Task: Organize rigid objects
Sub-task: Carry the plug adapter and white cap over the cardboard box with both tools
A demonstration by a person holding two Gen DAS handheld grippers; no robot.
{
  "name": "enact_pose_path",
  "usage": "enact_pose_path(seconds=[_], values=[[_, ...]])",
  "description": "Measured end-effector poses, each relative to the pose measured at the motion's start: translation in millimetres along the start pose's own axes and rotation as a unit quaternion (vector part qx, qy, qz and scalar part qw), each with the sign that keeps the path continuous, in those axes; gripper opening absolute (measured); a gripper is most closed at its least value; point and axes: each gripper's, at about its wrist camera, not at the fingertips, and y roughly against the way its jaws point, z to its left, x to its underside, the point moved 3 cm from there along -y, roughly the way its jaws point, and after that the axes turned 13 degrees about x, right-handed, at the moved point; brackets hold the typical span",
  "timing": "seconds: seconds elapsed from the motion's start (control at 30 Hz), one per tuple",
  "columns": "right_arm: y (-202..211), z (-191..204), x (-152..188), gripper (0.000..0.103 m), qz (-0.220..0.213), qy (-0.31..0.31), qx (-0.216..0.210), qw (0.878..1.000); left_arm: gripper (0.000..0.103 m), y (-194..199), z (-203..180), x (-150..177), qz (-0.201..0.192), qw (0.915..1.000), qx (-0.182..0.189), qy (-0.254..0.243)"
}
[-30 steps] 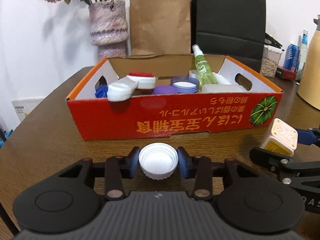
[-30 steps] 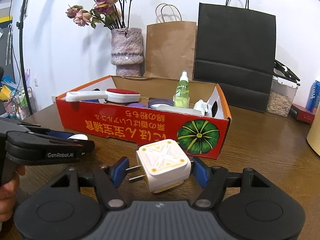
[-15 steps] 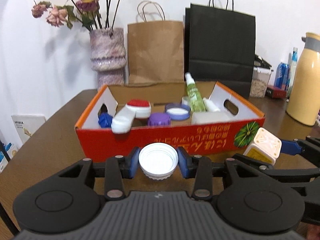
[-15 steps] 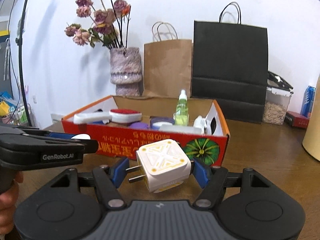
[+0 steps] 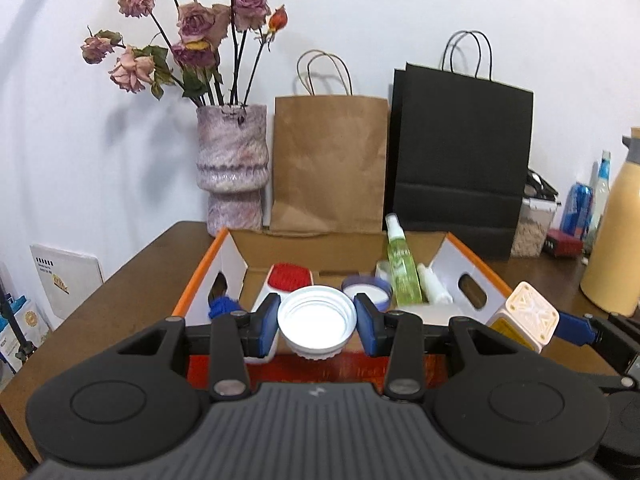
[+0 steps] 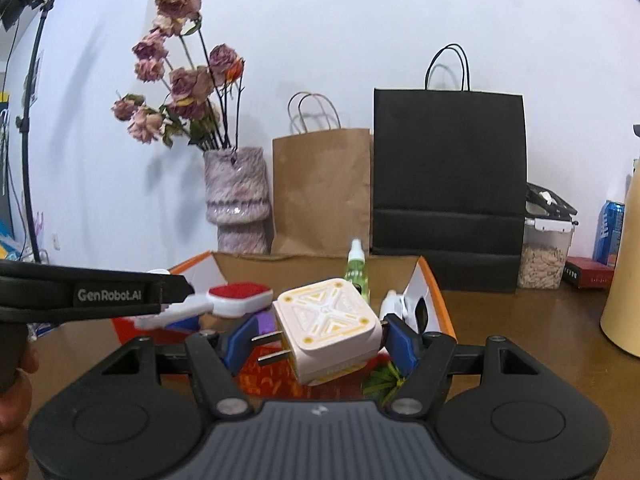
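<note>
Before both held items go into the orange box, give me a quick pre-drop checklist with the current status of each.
1. Left tongs clamped on white cap: ok.
2. Right tongs clamped on plug adapter: ok.
3. Orange box open on top: ok.
4. Free floor space inside the box: cannot tell, tongs block the view.
5. Green spray bottle in the cap's path: cannot tell.

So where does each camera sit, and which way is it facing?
Left wrist: rides the left claw, facing the orange box and wall; its blue pads grip a white lid.
Right wrist: rides the right claw, facing likewise; grips a white plug adapter; a hand shows at left.
Shared: box, green spray bottle, vase, bags.
</note>
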Motion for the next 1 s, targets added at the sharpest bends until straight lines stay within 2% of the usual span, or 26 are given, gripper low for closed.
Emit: enact_pose_path(seconds=[0.4, 1.0], values=[[-40, 3, -18, 0.068, -0.010, -0.011, 0.010, 1.000, 0.041, -30, 10, -22, -0.012, 0.9996, -0.012, 0.021], [-100, 11, -29, 0.068, 0.001, 0.005, 0.006, 1.000, 0.041, -88, 22, -33, 0.008, 0.9995, -0.021, 0.022]])
